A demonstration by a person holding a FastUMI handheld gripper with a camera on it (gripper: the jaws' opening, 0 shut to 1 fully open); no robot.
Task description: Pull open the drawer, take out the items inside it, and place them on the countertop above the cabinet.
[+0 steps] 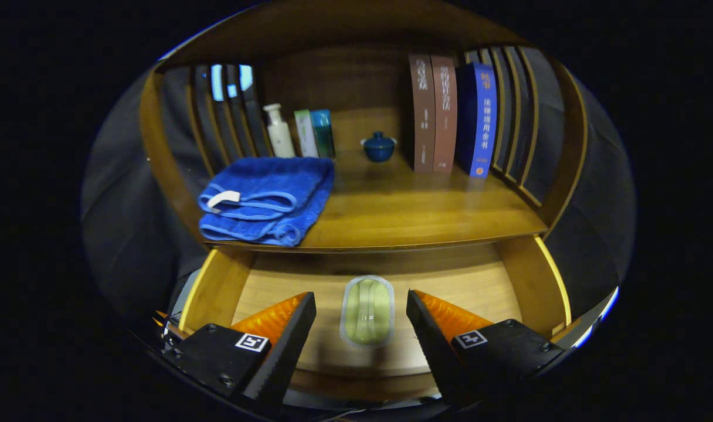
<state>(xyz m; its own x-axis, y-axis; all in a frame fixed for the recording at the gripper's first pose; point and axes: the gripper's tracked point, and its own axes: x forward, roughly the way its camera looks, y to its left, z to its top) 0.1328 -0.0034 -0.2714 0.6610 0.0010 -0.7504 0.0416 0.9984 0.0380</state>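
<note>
Down in the open drawer [512,275], the green packet [367,310] lies between the spread-apart tool [361,308] fingers.

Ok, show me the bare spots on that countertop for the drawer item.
Bare wood lies on the countertop between the blue towel and the books, in front of the blue lidded cup. It is crowded behind the towel: bottle and boxes. The gripper has its jaws open around the green packet.

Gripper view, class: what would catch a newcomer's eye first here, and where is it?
Most striking is the pale green packet lying in the open drawer, between the spread fingers of the open tongs, untouched. Next comes the folded blue towel on the countertop beyond, with upright books behind.
</note>
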